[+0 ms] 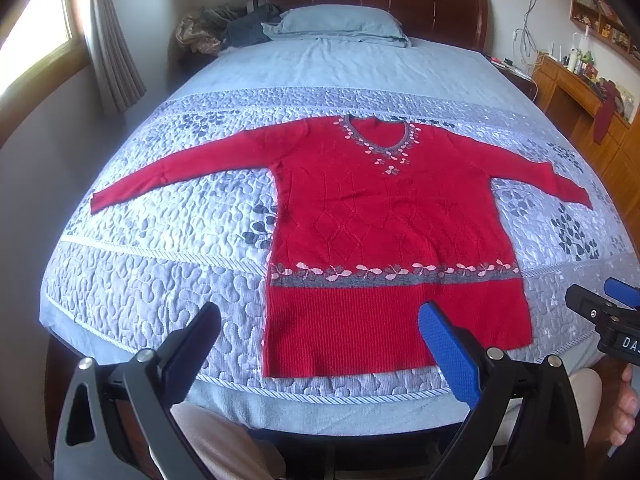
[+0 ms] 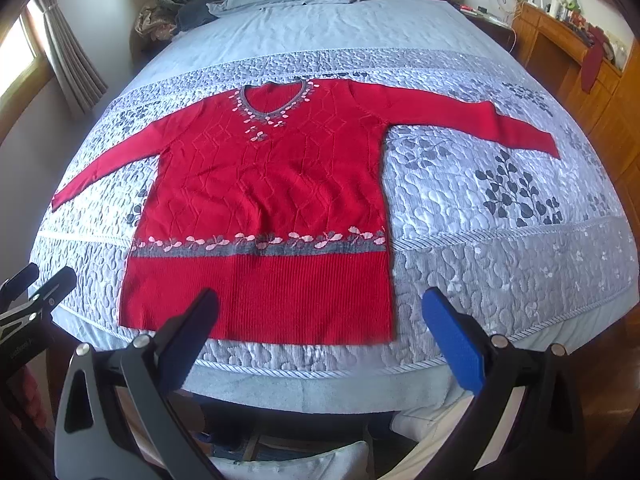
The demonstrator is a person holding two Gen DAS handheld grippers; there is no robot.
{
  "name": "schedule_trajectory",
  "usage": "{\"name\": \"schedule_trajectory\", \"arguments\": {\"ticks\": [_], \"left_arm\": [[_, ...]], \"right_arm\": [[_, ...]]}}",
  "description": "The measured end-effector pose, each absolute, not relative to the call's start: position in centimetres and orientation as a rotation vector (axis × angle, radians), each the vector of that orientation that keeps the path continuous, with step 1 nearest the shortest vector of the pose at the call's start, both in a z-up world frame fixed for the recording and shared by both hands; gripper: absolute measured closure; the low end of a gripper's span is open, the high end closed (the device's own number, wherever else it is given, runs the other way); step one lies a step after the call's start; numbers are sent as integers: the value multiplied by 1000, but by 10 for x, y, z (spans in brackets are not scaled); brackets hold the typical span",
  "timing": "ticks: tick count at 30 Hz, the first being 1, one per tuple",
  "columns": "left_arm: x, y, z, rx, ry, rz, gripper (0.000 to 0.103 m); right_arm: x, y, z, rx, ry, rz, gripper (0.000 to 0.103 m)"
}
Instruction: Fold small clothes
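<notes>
A red knitted sweater [image 1: 380, 216] [image 2: 272, 184] lies flat and face up on the quilted bed [image 1: 168, 264] [image 2: 480, 216], both sleeves spread out sideways, its grey floral neckline toward the headboard. Its ribbed hem lies near the bed's front edge. My left gripper [image 1: 320, 320] hangs open above the hem's left part, nothing between its fingers. My right gripper [image 2: 320, 312] hangs open above the hem's right corner, also holding nothing. Each gripper shows at the edge of the other's view: the right gripper [image 1: 604, 312] and the left gripper [image 2: 36, 292].
A blue pillow [image 1: 340, 24] and a heap of dark clothes [image 1: 224, 28] lie by the wooden headboard. A wooden desk with clutter [image 1: 580, 88] stands to the right, a curtained window [image 1: 40, 40] to the left. A person's legs [image 1: 224, 444] are below the bed's front edge.
</notes>
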State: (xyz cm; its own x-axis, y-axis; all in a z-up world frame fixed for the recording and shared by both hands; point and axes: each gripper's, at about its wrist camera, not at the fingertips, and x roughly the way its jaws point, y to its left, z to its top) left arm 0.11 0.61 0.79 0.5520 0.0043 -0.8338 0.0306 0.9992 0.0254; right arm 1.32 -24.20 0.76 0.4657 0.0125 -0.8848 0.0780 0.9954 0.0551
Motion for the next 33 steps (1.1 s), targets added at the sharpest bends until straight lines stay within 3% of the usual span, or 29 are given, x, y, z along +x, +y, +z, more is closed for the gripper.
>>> {"name": "schedule_trajectory", "arguments": {"ticks": [33], "left_arm": [[4, 9, 3, 52, 989, 11, 4]], "right_arm": [[15, -246, 4, 96, 1086, -44, 3]]}}
